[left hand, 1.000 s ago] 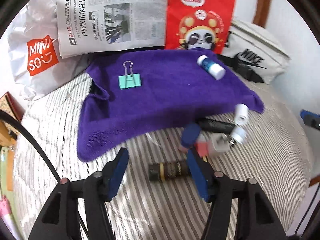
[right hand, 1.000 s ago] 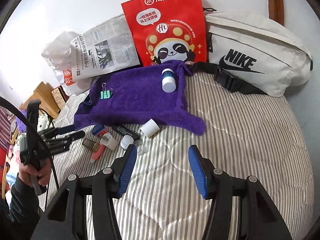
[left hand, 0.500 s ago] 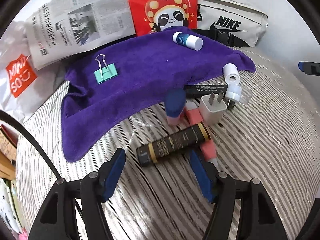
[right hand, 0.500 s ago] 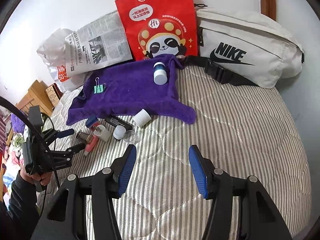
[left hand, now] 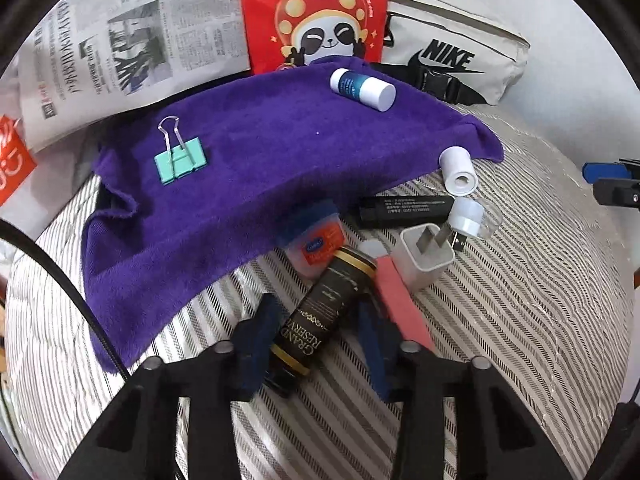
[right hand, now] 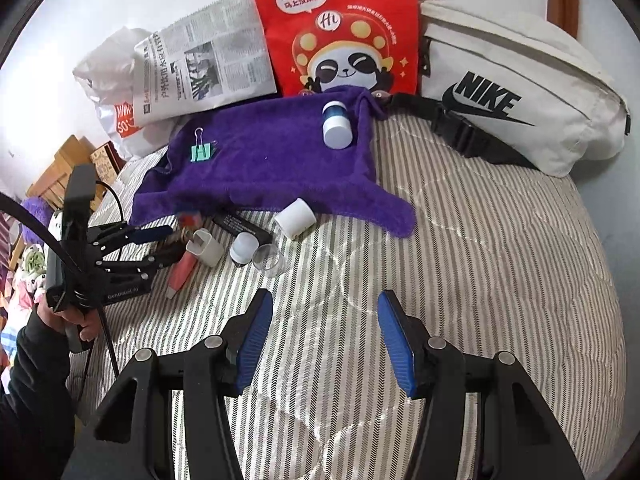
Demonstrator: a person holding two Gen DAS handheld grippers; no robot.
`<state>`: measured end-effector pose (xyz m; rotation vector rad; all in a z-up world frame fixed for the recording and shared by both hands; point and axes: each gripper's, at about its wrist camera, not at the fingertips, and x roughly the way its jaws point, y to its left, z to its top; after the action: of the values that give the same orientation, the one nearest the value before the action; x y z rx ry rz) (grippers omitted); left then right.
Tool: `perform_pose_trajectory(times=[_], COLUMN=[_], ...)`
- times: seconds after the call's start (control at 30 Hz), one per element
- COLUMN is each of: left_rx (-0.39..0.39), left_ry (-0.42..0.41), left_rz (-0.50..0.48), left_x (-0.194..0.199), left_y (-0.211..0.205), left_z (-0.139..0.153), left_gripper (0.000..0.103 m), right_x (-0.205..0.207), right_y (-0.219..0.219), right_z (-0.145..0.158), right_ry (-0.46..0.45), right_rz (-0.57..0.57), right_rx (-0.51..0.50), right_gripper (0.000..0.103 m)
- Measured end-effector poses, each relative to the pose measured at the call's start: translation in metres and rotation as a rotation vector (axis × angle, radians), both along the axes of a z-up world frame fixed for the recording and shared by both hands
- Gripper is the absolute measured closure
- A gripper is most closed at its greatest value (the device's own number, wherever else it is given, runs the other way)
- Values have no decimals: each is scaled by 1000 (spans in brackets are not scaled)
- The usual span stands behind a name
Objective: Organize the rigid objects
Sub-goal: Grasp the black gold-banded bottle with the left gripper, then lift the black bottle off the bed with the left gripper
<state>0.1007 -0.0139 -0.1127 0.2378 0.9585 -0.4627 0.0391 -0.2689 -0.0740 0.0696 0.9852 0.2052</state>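
While the left gripper (left hand: 316,344) straddles a dark "Grand Reserve" tube (left hand: 320,320) on the striped bed (right hand: 500,280), its jaws stand spread, the left pad touching the tube. Open, the right gripper (right hand: 324,344) holds nothing. On the purple towel (left hand: 256,160) lie a teal binder clip (left hand: 182,162) and a white-capped blue bottle (left hand: 362,88), contents hidden.

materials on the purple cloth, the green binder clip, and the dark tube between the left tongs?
Purple cloth: soft fabric, likely microfiber or fleece; matte, fuzzy nap, limp folds.
Green binder clip: looks like painted metal with bare wire handles that glint.
Dark tube: hard to tell, perhaps printed card or plastic; satin black with gold bands and lettering.
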Motion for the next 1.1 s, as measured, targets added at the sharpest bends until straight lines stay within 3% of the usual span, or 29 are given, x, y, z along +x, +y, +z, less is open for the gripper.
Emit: perform_pose_trajectory(times=[0.17, 0.33, 0.6, 1.1], left_rx=[-11, -58, -14, -182], left_ry=[7, 44, 40, 134], left_rz=[46, 106, 142, 321], left_x=[-25, -43, -36, -52], left_y=[14, 37, 28, 77], left_z=[1, 1, 1, -1], left_gripper=[82, 83, 83, 83], right_x=[2, 3, 7, 19], right_y=[8, 16, 20, 29], right_z=[-4, -12, -21, -27], right_ry=[11, 30, 55, 80], right_rz=[20, 45, 45, 42], right_rx=[2, 0, -3, -36], right_gripper=[49, 49, 49, 49])
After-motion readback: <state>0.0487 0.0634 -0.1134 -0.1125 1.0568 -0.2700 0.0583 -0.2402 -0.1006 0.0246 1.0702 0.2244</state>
